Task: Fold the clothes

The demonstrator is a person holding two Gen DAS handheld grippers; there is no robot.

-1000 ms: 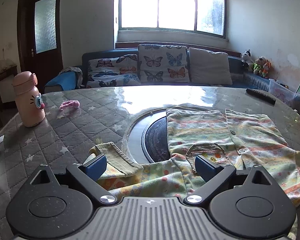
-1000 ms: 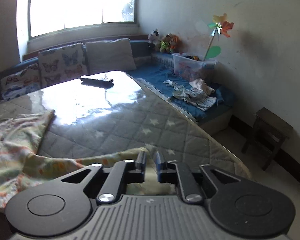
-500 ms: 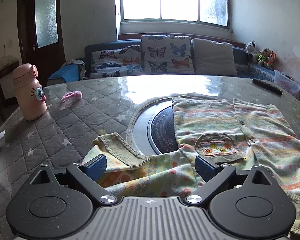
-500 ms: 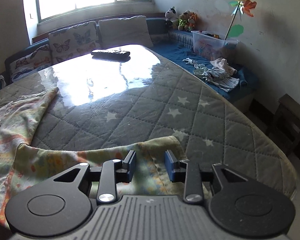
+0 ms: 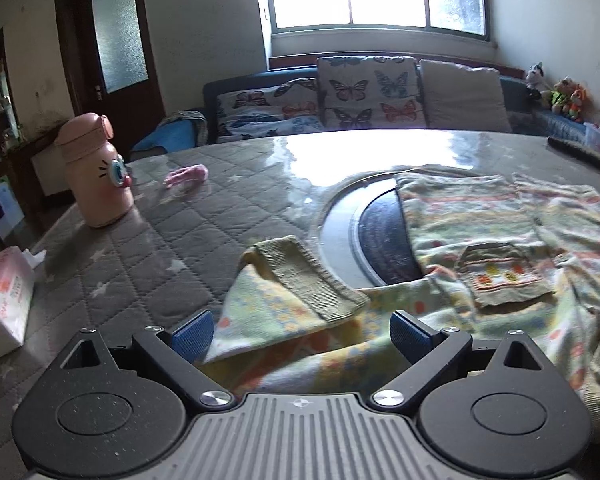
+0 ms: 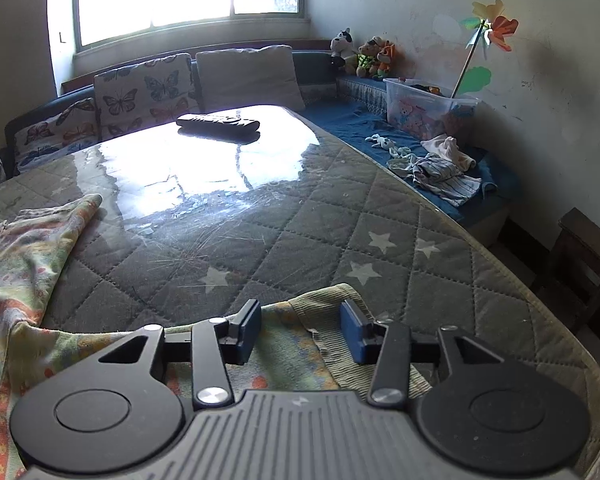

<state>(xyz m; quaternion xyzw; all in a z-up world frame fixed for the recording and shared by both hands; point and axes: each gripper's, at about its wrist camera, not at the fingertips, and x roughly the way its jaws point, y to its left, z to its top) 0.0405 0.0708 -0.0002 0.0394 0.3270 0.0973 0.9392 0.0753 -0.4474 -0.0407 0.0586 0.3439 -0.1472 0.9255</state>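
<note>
A pale patterned shirt [image 5: 480,224] lies spread front-up on the counter, its buttoned front and chest pocket [image 5: 504,276] showing. One ribbed-cuff sleeve [image 5: 296,284] is folded back over itself.

Left hand-held gripper [image 5: 301,332]: bottom centre, jaws wide apart, gripping nothing.
Garment [image 5: 476,240]: patterned, spread right of centre on the quilted surface [image 5: 148,248]; ribbed cuff [image 5: 308,276] just above the jaws.
Pink bottle [image 5: 96,168]: upright, left.
Tissue pack [image 5: 4,300]: lower left edge.
</note>
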